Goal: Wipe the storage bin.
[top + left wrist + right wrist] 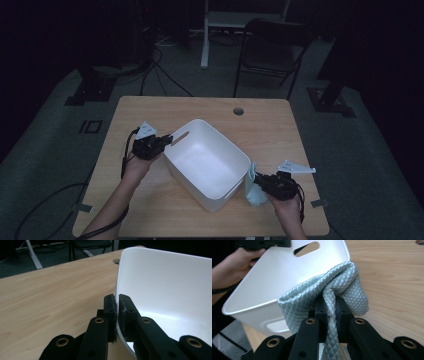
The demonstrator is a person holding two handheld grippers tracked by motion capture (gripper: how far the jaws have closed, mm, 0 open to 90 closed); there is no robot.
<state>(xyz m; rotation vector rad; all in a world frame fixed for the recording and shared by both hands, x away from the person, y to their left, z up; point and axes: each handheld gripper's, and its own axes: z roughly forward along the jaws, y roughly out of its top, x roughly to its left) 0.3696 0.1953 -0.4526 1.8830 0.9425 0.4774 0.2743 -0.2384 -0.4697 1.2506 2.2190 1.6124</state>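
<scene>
A white plastic bin with slot handles sits tilted in the middle of the wooden table. My left gripper is shut on the bin's far-left rim, one jaw inside the wall and one outside. A pale green quilted cloth hangs against the bin's near-right corner. My right gripper is shut on that cloth, which bunches up between the jaws and drapes beside the bin's rim.
A round cable hole lies near the table's far edge. A dark folding chair and a white frame leg stand beyond the table. Cables trail across the floor at left.
</scene>
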